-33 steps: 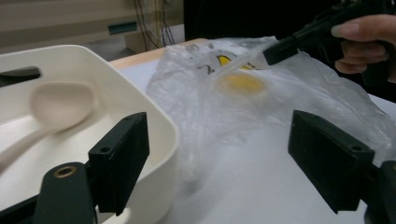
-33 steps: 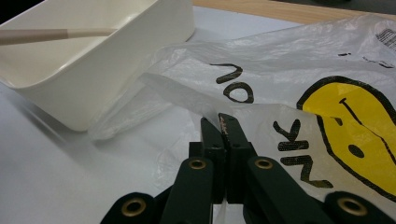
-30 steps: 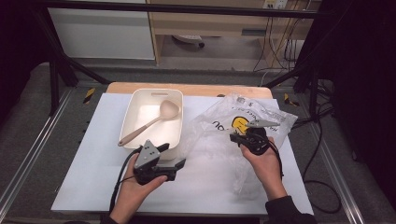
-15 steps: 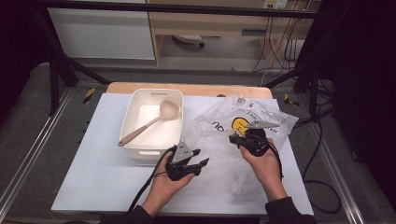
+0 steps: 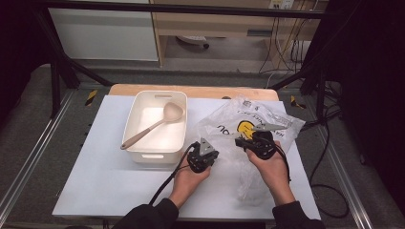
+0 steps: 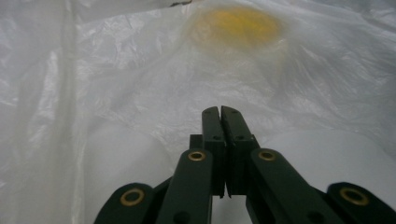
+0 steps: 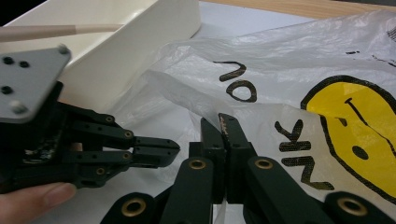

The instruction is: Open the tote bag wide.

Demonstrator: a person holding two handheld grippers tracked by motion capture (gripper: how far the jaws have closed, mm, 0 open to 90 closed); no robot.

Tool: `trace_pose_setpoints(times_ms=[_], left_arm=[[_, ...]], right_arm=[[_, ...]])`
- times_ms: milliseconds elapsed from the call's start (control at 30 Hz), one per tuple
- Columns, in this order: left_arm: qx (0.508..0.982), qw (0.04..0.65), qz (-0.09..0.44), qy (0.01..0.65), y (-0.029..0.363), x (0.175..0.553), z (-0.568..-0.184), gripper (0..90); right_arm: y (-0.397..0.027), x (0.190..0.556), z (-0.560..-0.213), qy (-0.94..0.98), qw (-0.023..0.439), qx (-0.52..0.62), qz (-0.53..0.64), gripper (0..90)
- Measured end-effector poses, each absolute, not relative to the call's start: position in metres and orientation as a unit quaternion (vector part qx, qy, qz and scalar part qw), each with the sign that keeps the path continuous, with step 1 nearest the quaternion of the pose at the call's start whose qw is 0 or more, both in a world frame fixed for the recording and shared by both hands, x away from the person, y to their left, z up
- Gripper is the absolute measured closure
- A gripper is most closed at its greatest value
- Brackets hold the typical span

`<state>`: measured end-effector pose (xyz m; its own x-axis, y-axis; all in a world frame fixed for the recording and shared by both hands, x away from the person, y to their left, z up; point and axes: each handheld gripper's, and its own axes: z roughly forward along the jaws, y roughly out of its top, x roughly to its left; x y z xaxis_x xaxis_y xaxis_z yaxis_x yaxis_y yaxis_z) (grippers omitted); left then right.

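Left gripper (image 5: 210,153) just closed on thin, limp, slippery translucent plastic bag (image 5: 248,125); right gripper (image 7: 223,122) pinched film edge.

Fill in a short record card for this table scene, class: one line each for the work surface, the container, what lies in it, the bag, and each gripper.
Surface: white table
Container: white tub, left of the bag
In it: beige ladle, handle over the rim
Bag: clear plastic bag, yellow smiley print, crumpled
Left gripper: jaws have just been closing, now together at the bag's edge; whether film is caught cannot be told
Right gripper: shut on the bag's film
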<state>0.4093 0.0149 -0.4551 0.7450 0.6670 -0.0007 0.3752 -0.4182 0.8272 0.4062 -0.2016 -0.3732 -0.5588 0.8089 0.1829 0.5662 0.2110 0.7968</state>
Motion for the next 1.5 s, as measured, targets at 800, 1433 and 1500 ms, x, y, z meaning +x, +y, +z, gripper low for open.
trace_pose_setpoints(times_ms=[800,1433,1500], left_arm=[[0.853,0.392,0.161,0.305,0.005,0.417,-0.46,90.0],[0.853,0.394,0.155,0.306,0.006,0.417,-0.46,90.0],[0.853,0.394,0.155,0.305,0.006,0.417,-0.459,90.0]], right_arm=[[-0.183,0.43,-0.33,0.76,0.166,0.434,0.454,90.0],[-0.181,0.443,-0.306,0.743,0.178,0.44,0.472,90.0],[-0.18,0.448,-0.306,0.742,0.176,0.442,0.471,90.0]])
